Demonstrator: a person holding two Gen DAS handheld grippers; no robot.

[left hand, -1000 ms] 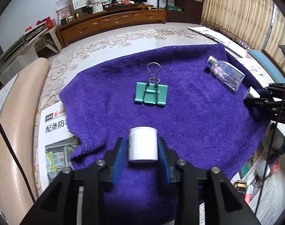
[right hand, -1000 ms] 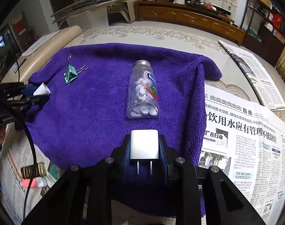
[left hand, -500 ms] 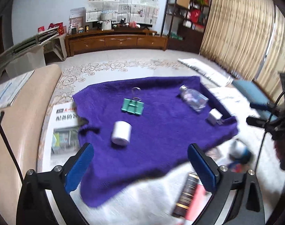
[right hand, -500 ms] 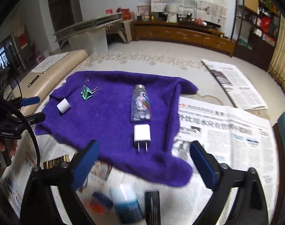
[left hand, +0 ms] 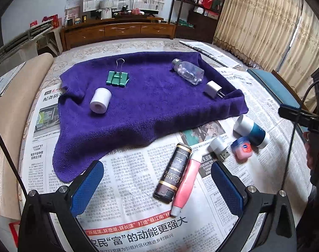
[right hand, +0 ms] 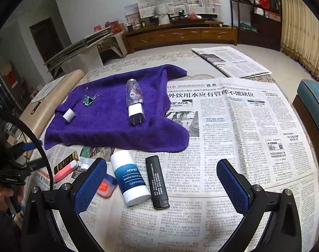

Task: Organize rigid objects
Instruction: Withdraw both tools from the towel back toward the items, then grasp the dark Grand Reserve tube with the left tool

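Note:
A purple towel [left hand: 151, 105] [right hand: 109, 126] lies on newspaper. On it lie a white cylinder [left hand: 100, 100] [right hand: 69, 115], a teal binder clip [left hand: 117, 78] [right hand: 87, 100], a clear pill bottle [left hand: 187, 71] [right hand: 134, 93] and a white plug charger [left hand: 212, 89] [right hand: 136, 112]. My left gripper [left hand: 157, 184] is open and empty, back from the towel over the newspaper. My right gripper [right hand: 161, 184] is open and empty above a blue-and-white bottle [right hand: 130, 178] [left hand: 251, 131] and a black stick [right hand: 157, 181].
On the newspaper [left hand: 138, 220] [right hand: 243, 136] near the towel's front edge lie a dark "Grand Reserve" tube [left hand: 173, 172], a pink tube [left hand: 185, 180], a small white USB adapter [left hand: 219, 148] and a small pink jar [left hand: 242, 148] [right hand: 106, 187]. A beige cushion edge [left hand: 4, 105] runs on the left.
Both grippers let go, the left of the white cylinder and the right of the white charger, opened wide and pulled back from the towel. Both objects now lie on the towel.

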